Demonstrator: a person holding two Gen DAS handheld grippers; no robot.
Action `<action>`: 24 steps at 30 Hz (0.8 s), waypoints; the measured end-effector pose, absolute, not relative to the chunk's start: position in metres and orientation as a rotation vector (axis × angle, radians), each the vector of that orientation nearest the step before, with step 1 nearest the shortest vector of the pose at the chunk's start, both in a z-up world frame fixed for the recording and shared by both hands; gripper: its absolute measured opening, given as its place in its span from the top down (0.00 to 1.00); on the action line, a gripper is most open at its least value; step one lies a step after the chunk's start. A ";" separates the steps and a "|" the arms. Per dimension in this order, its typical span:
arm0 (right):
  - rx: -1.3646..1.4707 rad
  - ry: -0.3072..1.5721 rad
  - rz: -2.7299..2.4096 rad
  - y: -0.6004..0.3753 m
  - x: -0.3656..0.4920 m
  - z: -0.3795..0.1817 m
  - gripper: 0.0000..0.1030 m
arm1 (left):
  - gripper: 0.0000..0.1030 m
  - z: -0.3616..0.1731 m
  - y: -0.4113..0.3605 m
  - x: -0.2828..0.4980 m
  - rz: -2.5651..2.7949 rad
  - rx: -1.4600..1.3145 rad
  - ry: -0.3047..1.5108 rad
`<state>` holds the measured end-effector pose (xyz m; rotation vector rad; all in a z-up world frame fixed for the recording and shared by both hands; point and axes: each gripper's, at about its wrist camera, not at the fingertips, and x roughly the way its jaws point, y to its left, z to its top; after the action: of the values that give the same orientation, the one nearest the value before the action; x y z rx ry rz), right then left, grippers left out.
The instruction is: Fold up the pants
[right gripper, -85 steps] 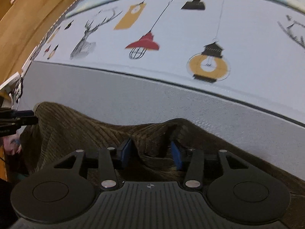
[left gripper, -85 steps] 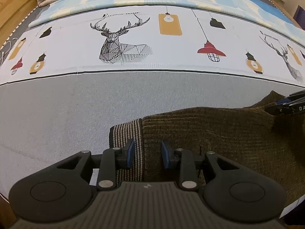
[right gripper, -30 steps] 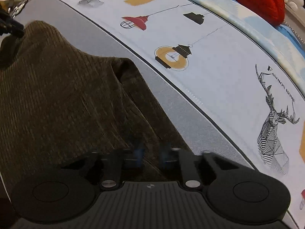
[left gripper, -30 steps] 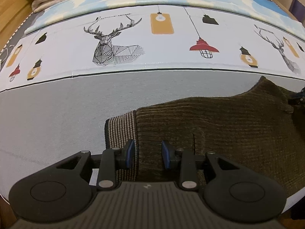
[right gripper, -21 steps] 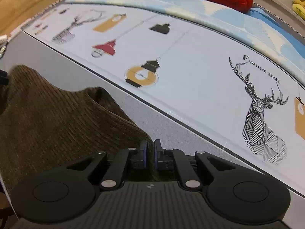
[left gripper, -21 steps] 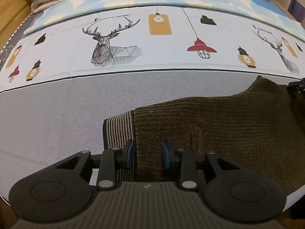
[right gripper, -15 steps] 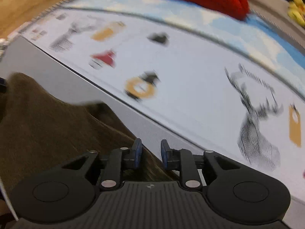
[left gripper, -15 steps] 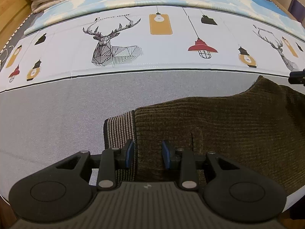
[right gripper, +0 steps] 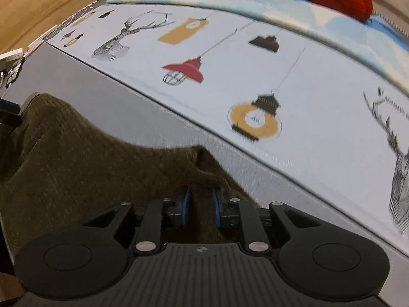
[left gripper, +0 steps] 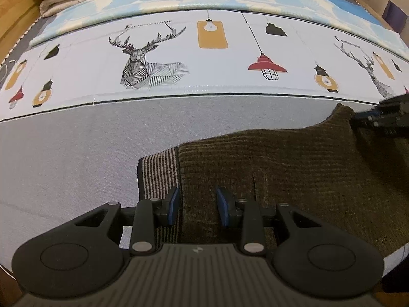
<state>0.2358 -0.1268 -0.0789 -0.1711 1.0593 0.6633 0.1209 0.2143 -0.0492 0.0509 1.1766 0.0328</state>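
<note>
Left gripper (left gripper: 197,206): jaws parted, nothing clamped between the blue pads. It hangs low over the brown corduroy pants (left gripper: 294,168), which lie directly ahead of and beneath it on the grey band of the bed cover (left gripper: 76,148) near the bed's near edge. The left pad sits over the striped waistband (left gripper: 158,168); the right pad sits over the brown cloth just beside it. The pants spread from the waistband toward the right of this view, where a raised peak of cloth meets the right gripper (left gripper: 383,117) at the frame's right edge; its grip cannot be made out from here. The printed deer-and-lantern panel (left gripper: 204,58) lies beyond the pants, toward the far side of the bed.

Right gripper (right gripper: 200,211), own view, somewhat blurred: jaws slightly parted, with a ridge of the pants (right gripper: 76,168) rising just ahead of the pads. Whether cloth is pinched cannot be told. The pants extend left from the gripper along the grey band (right gripper: 115,102).
</note>
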 end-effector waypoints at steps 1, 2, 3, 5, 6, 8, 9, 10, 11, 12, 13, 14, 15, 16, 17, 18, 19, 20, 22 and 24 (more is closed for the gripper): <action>-0.148 1.065 0.646 -0.128 0.238 -0.080 0.83 | 0.65 -0.052 0.216 0.120 0.031 0.053 1.189; -0.126 1.073 0.629 -0.128 0.242 -0.081 0.84 | 0.65 -0.057 0.217 0.120 0.037 0.064 1.216; -0.108 1.079 0.615 -0.129 0.243 -0.082 0.85 | 0.66 -0.062 0.218 0.120 0.040 0.078 1.247; -0.100 1.083 0.603 -0.128 0.244 -0.083 0.85 | 0.66 -0.067 0.216 0.118 0.036 0.110 1.266; -0.104 1.082 0.599 -0.126 0.244 -0.083 0.85 | 0.66 -0.065 0.214 0.117 0.037 0.120 1.263; -0.106 1.083 0.591 -0.124 0.246 -0.084 0.85 | 0.66 -0.063 0.214 0.115 0.046 0.114 1.256; -0.102 1.086 0.587 -0.124 0.247 -0.084 0.85 | 0.65 -0.060 0.214 0.115 0.050 0.105 1.245; -0.099 1.087 0.586 -0.124 0.247 -0.084 0.85 | 0.65 -0.057 0.213 0.115 0.053 0.098 1.230; -0.099 1.087 0.585 -0.124 0.247 -0.084 0.85 | 0.65 -0.053 0.214 0.115 0.056 0.089 1.209; -0.101 1.086 0.585 -0.124 0.247 -0.083 0.85 | 0.65 -0.049 0.213 0.115 0.055 0.080 1.193; -0.106 1.082 0.585 -0.124 0.246 -0.082 0.85 | 0.65 -0.046 0.213 0.115 0.053 0.065 1.176; -0.111 1.075 0.581 -0.124 0.246 -0.080 0.85 | 0.65 -0.043 0.212 0.116 0.050 0.052 1.165; -0.115 1.058 0.569 -0.126 0.245 -0.076 0.84 | 0.65 -0.041 0.212 0.117 0.048 0.043 1.159; -0.121 1.032 0.541 -0.128 0.245 -0.072 0.78 | 0.64 -0.040 0.210 0.119 0.045 0.040 1.157; -0.124 1.003 0.497 -0.132 0.245 -0.066 0.77 | 0.64 -0.040 0.207 0.120 0.041 0.043 1.156; -0.116 0.987 0.462 -0.137 0.246 -0.061 0.77 | 0.64 -0.040 0.205 0.121 0.035 0.046 1.155; -0.089 0.973 0.431 -0.144 0.248 -0.056 0.77 | 0.64 -0.040 0.202 0.122 0.028 0.050 1.155; -0.057 0.958 0.406 -0.153 0.249 -0.051 0.77 | 0.63 -0.043 0.201 0.123 0.026 0.055 1.163; -0.008 0.922 0.352 -0.170 0.248 -0.040 0.77 | 0.64 -0.058 0.202 0.126 0.074 0.092 1.242; 0.024 0.890 0.311 -0.187 0.246 -0.029 0.77 | 0.64 -0.070 0.206 0.128 0.109 0.113 1.301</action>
<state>0.2456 -0.1874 -0.0289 0.0244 0.8898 0.3113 0.1281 0.2060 -0.0704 0.1133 1.3012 0.1092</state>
